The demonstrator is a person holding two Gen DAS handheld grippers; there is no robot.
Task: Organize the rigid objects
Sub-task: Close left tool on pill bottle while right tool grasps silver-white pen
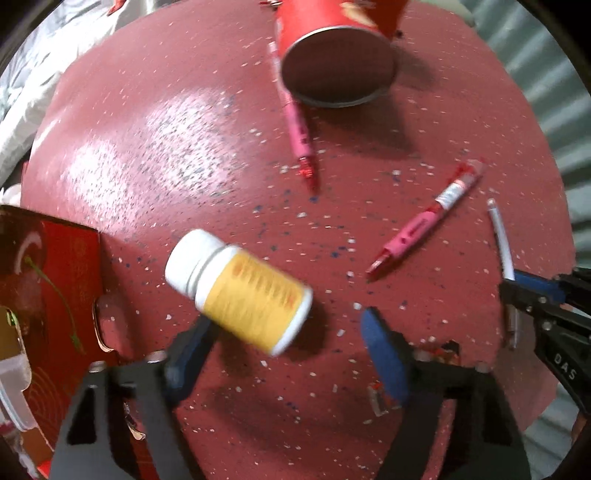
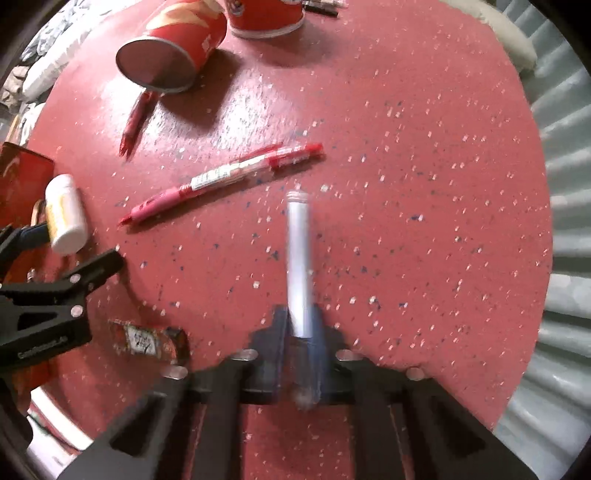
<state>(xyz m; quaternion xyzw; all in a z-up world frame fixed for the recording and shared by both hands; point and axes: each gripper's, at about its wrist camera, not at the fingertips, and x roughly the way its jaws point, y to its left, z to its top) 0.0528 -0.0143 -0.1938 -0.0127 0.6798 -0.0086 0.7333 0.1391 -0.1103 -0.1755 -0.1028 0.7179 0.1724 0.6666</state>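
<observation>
A white pill bottle with a yellow label (image 1: 236,291) lies on its side on the red speckled table (image 1: 166,147), just ahead of my open left gripper (image 1: 284,354), near its left finger; it is blurred. It also shows in the right wrist view (image 2: 64,218). My right gripper (image 2: 299,332) is shut on a silver pen-like tube (image 2: 299,258) that points forward; the tube also shows in the left wrist view (image 1: 500,240). Two red pens lie on the table, one in the middle (image 2: 221,181) and one by the can (image 2: 135,122).
A red chip can (image 1: 332,48) lies on its side at the back, a red cup (image 2: 266,18) beside it. A red box (image 1: 48,295) stands at the left edge. A small wrapped item (image 2: 147,339) lies near the front. The table edge curves at right.
</observation>
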